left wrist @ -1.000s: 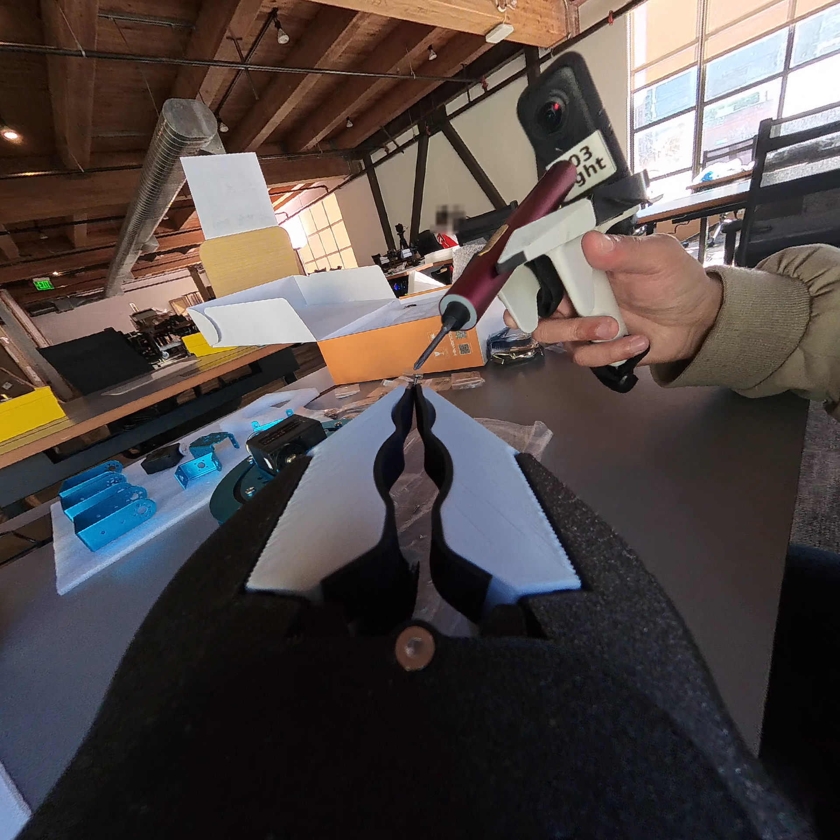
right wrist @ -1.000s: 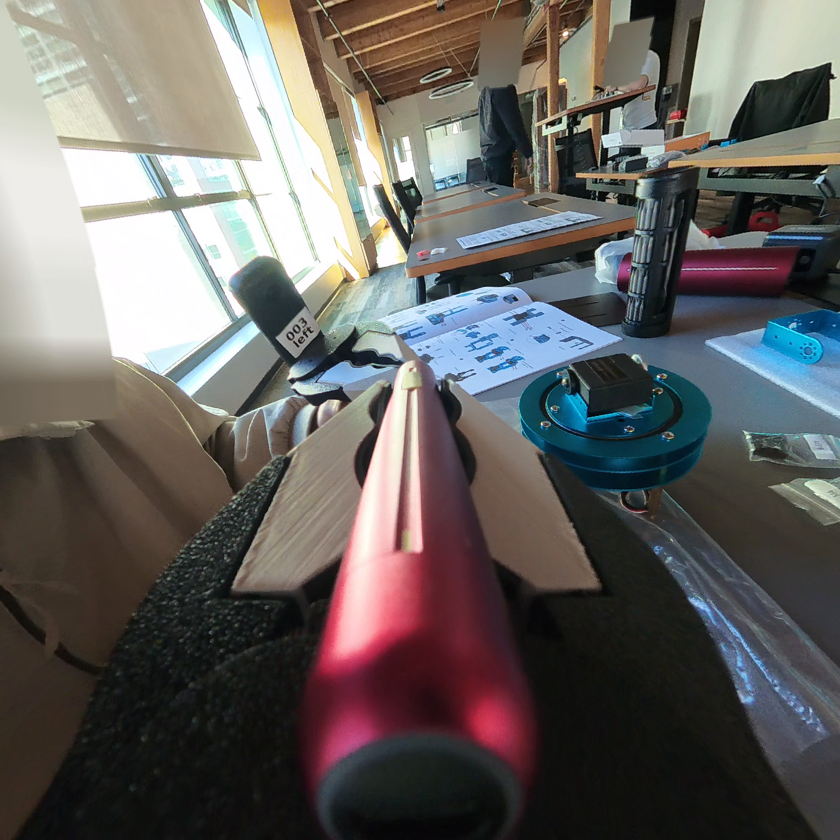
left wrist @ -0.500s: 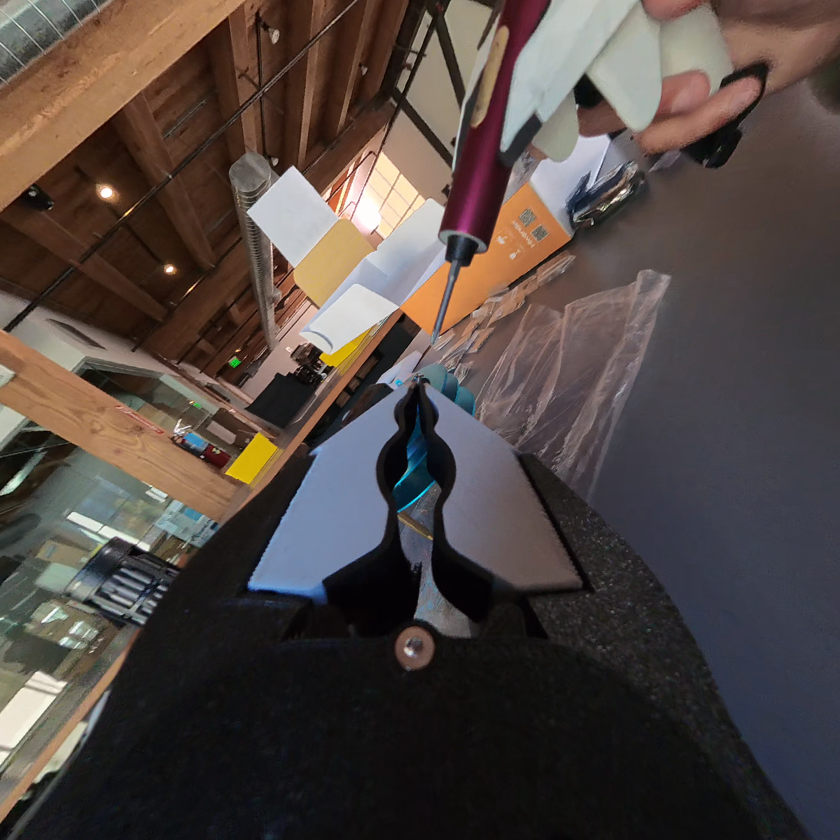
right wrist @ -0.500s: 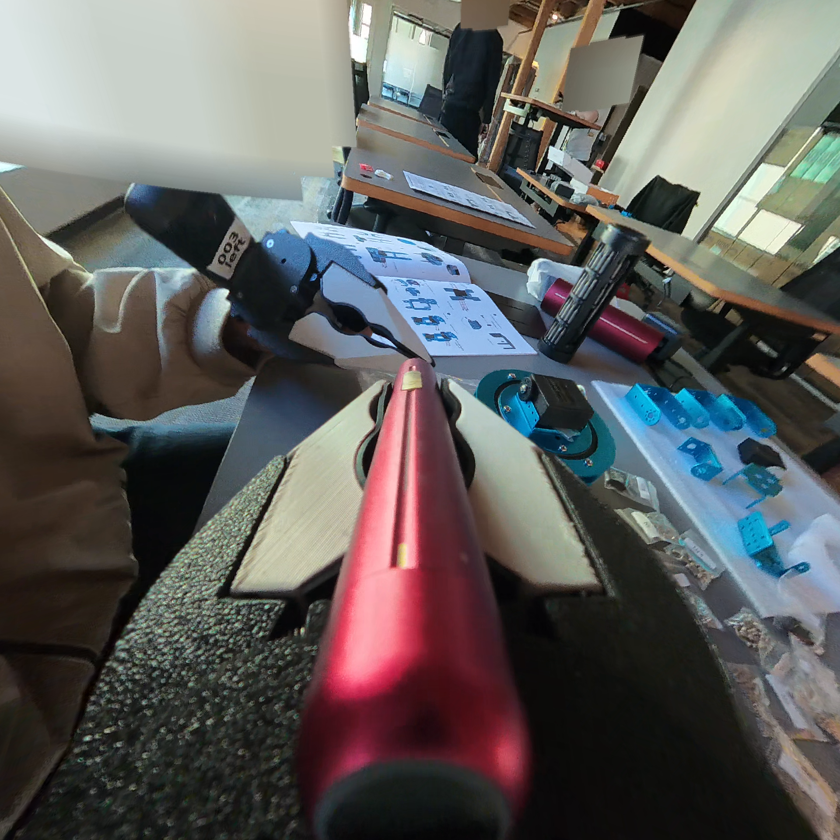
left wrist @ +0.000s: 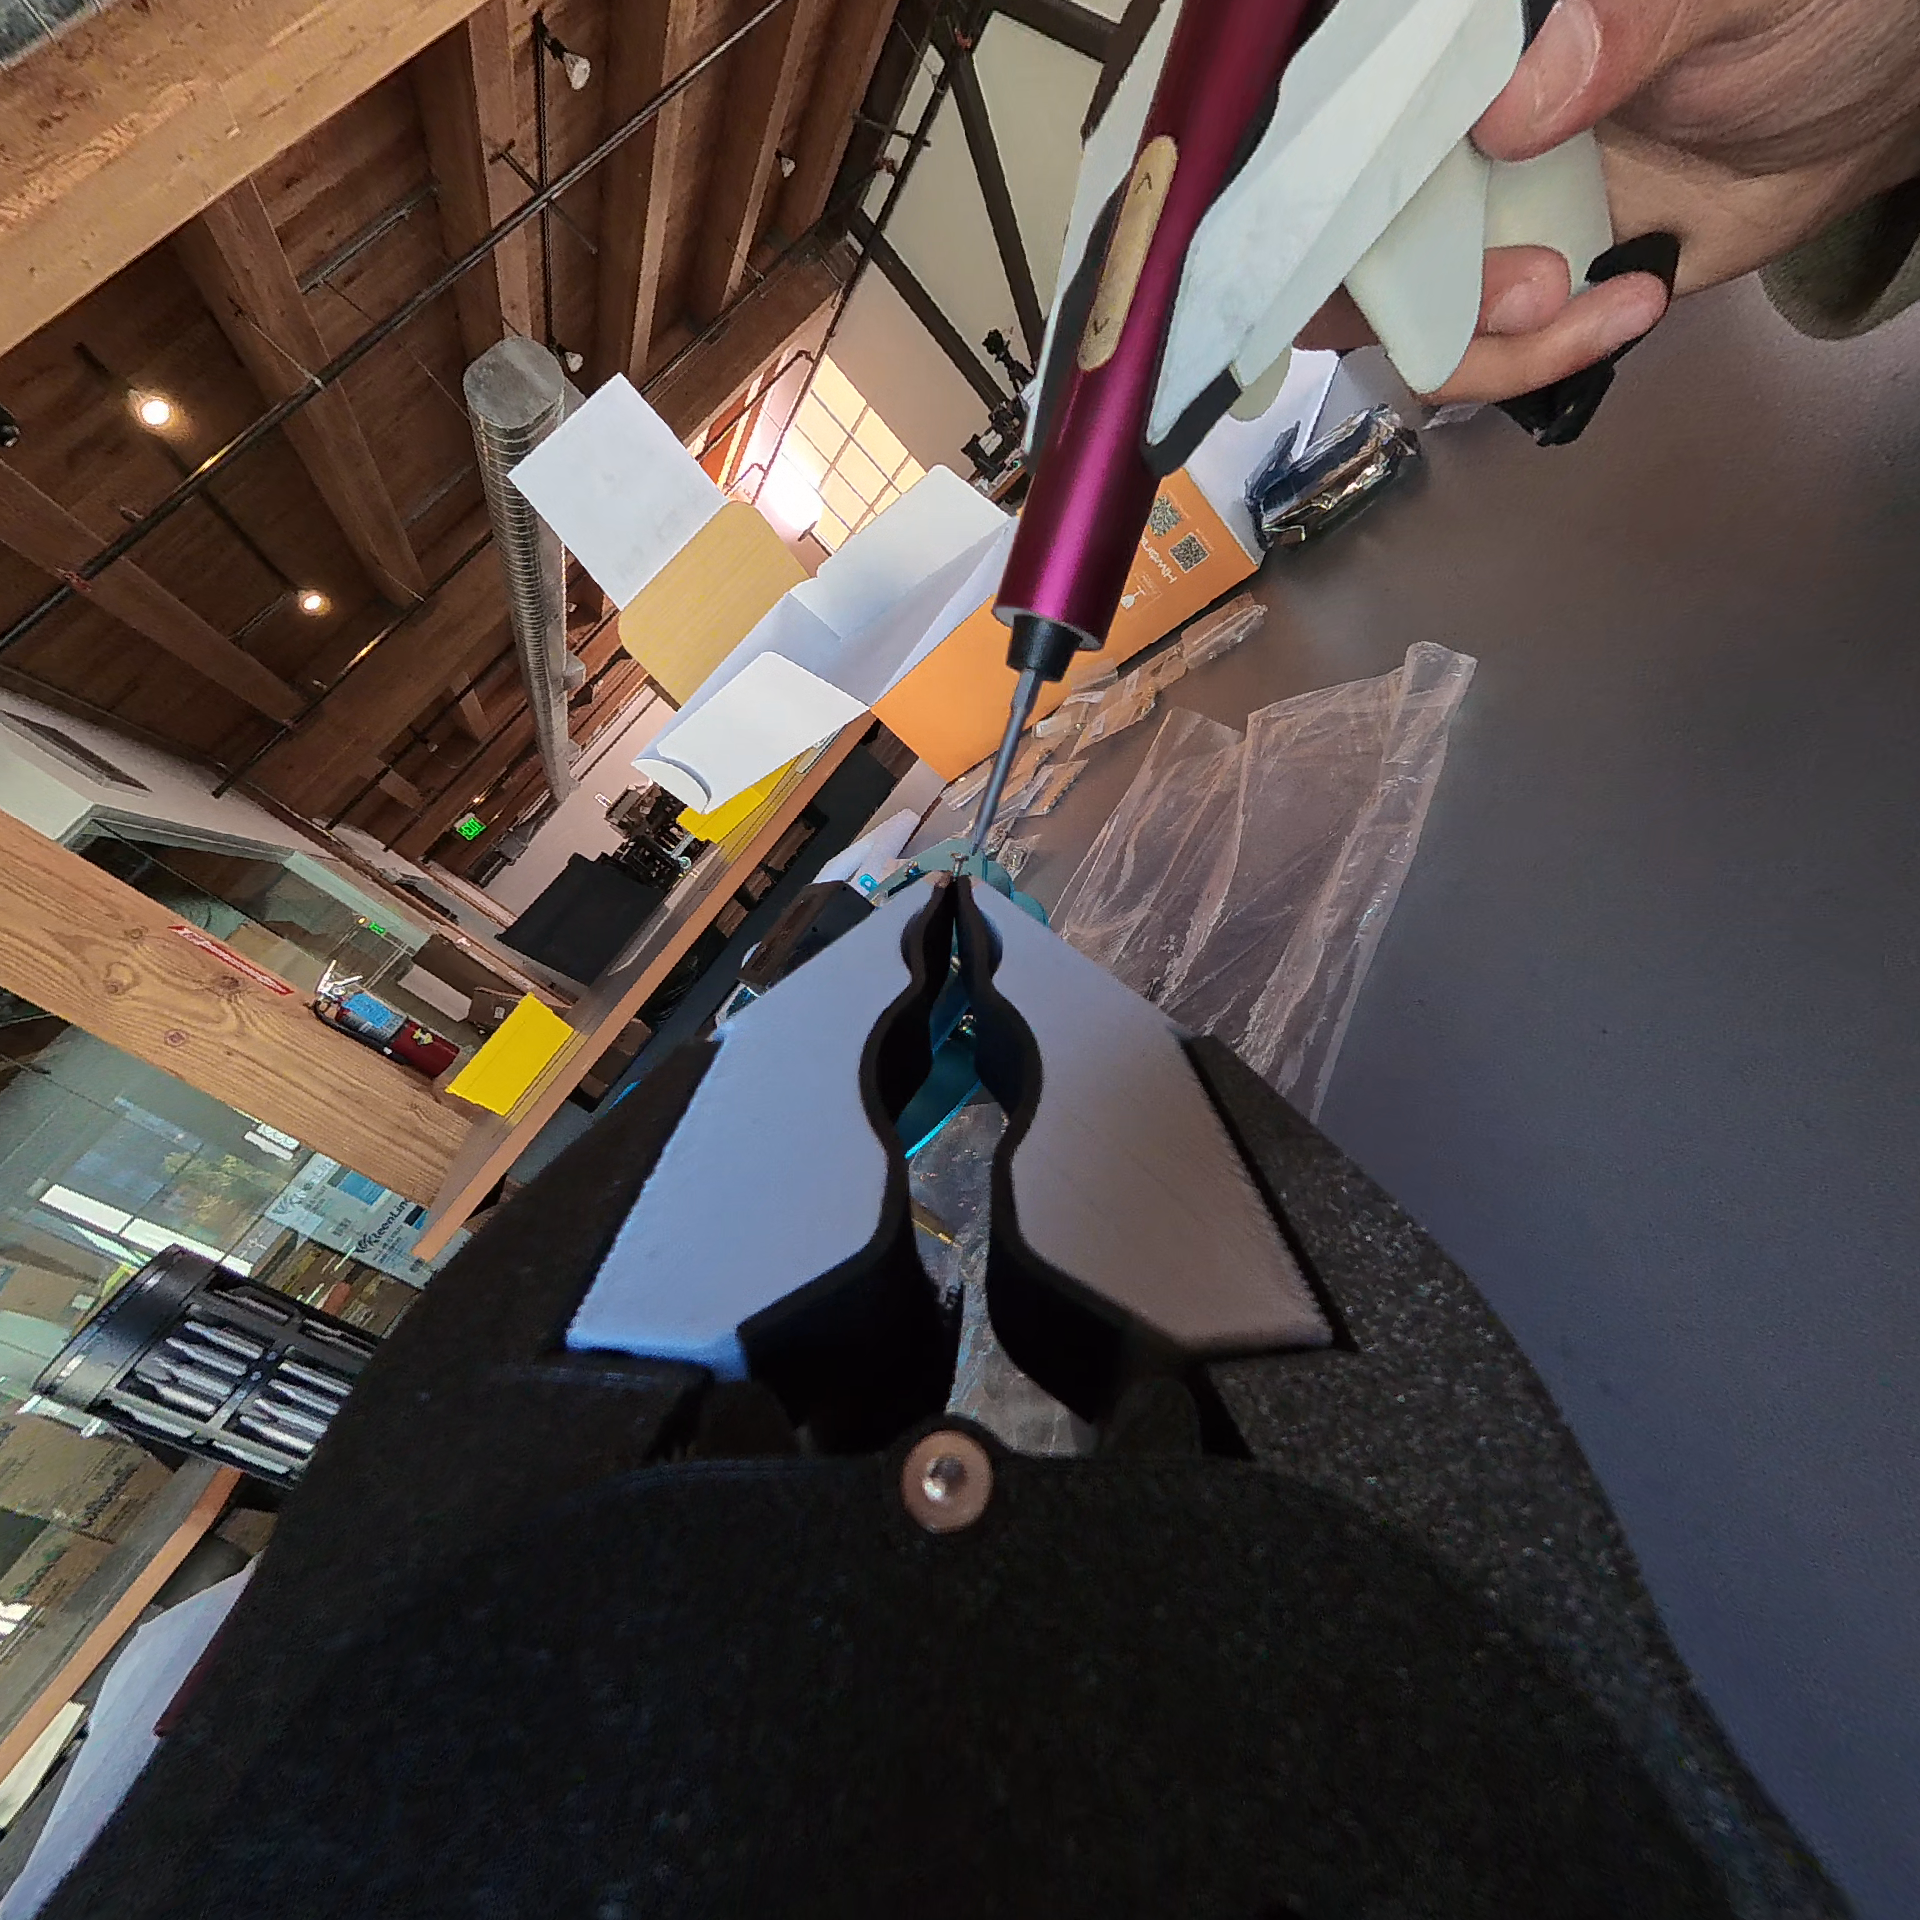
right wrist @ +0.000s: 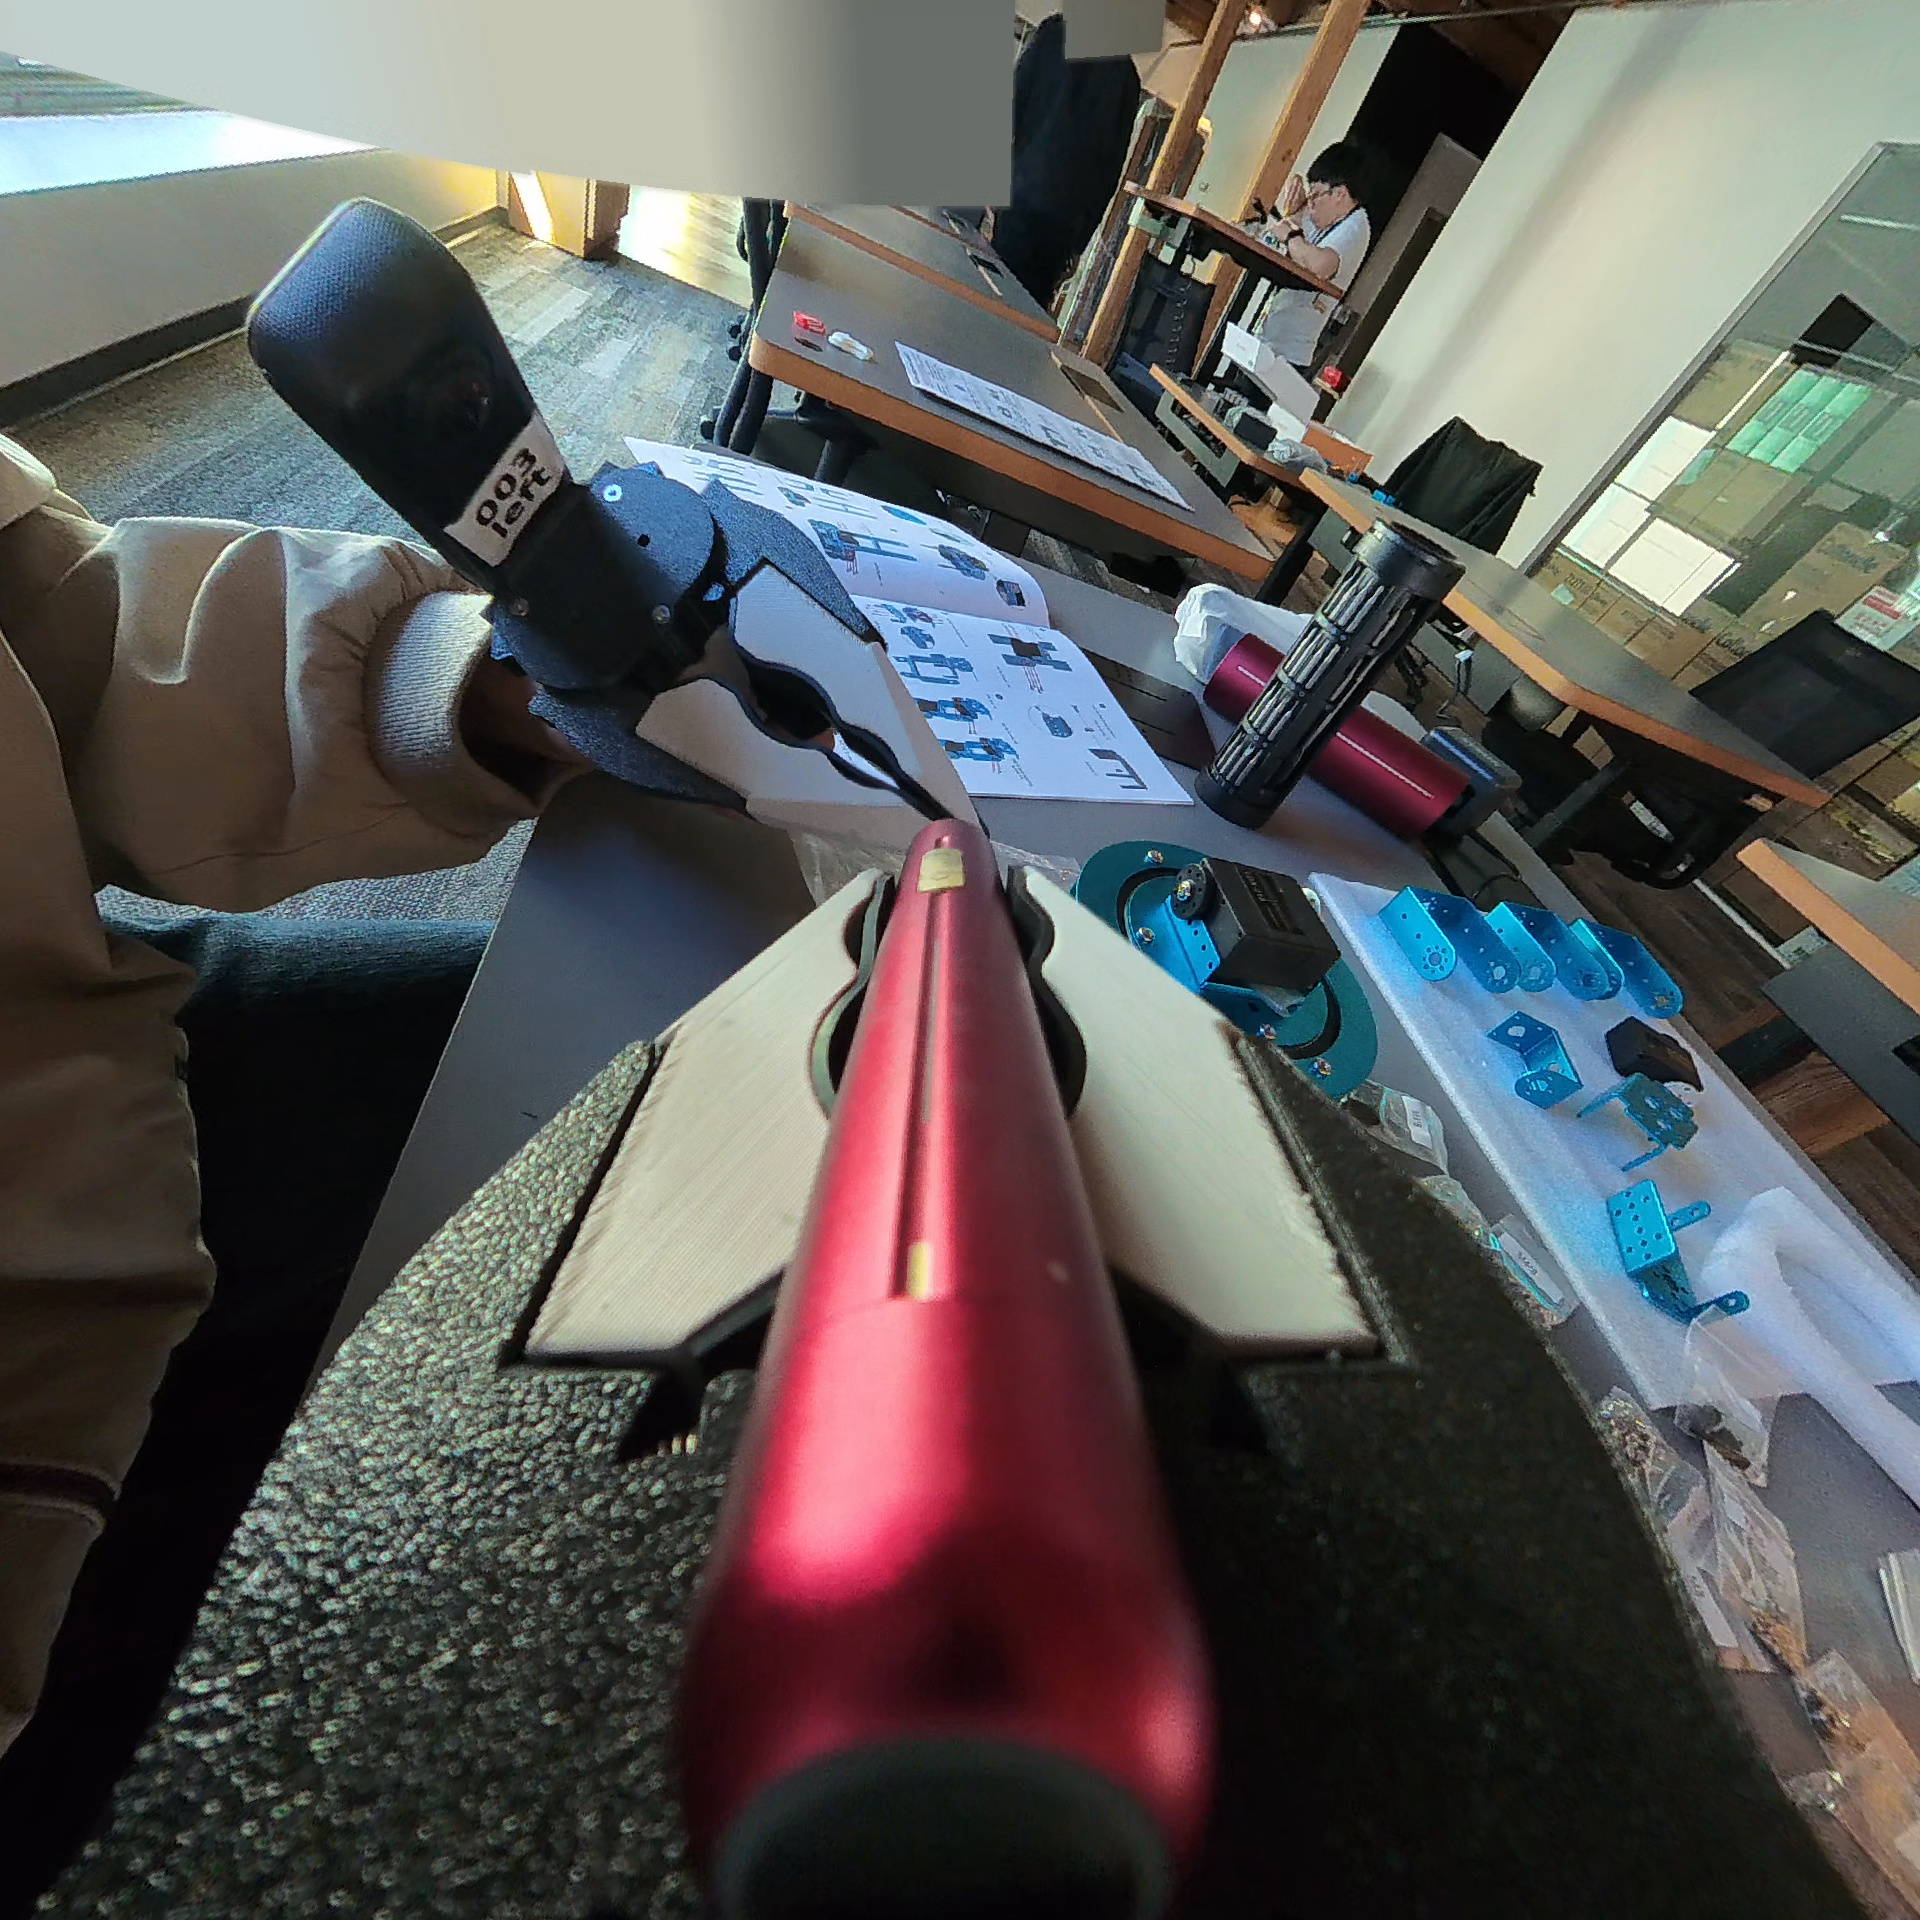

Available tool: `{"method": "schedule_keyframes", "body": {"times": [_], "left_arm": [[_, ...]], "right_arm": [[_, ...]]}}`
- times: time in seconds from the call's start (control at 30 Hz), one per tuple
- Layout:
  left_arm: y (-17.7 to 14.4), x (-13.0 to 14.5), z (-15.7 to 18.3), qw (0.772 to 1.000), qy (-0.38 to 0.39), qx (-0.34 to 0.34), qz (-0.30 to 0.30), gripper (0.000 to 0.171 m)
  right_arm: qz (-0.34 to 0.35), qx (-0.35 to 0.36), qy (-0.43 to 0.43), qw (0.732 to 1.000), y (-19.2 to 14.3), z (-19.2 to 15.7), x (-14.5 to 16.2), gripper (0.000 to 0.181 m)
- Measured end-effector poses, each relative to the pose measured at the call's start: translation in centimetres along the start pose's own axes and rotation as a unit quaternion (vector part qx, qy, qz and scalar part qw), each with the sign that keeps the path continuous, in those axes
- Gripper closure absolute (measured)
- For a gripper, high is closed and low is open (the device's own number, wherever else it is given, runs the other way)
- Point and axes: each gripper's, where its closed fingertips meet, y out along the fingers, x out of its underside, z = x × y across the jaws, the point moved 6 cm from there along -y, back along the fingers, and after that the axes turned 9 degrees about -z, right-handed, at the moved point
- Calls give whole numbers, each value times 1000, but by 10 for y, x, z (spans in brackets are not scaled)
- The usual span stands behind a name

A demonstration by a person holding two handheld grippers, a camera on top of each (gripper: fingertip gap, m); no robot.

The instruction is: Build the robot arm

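Left gripper (left wrist: 951, 883), fingers pinched onto a tiny screw (left wrist: 957, 855) at frame centre above the bench (left wrist: 1662, 935); right gripper (right wrist: 951, 883), clamped along a red electric screwdriver (left wrist: 1101, 416), angled its bit down from upper right onto that screw

Bare dark table (left wrist: 1662, 935) right of plastic bag (left wrist: 1278, 831); parts crowd the left.

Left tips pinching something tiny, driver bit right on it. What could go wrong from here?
1. The left gripper pinches a tiny screw by its very tips; pressure from the red screwdriver's bit could flick it out.
2. If it drops, it may vanish among the clear plastic bags.
3. The right gripper holds the driver far from its bit, so the tip may wander.
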Motion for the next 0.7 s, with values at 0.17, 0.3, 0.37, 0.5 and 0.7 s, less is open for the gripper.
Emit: {"method": "schedule_keyframes", "body": {"times": [0.17,0.3,0.37,0.5,0.7], "left_arm": [[1,0,1,1000,4,3,-2,171],[1,0,1,1000,1,5,-2,171],[1,0,2,1000,4,5,-2,171],[1,0,2,1000,5,8,-3,171],[1,-1,3,1000,6,8,-2,171]], "right_arm": [[1,0,2,1000,0,1,-1,160],[-3,-2,3,1000,1,0,0,160],[-2,-3,6,1000,1,1,1,160],[-5,-9,9,1000,2,1,2,160],[-1,-11,5,1000,1,1,3,160]]}}
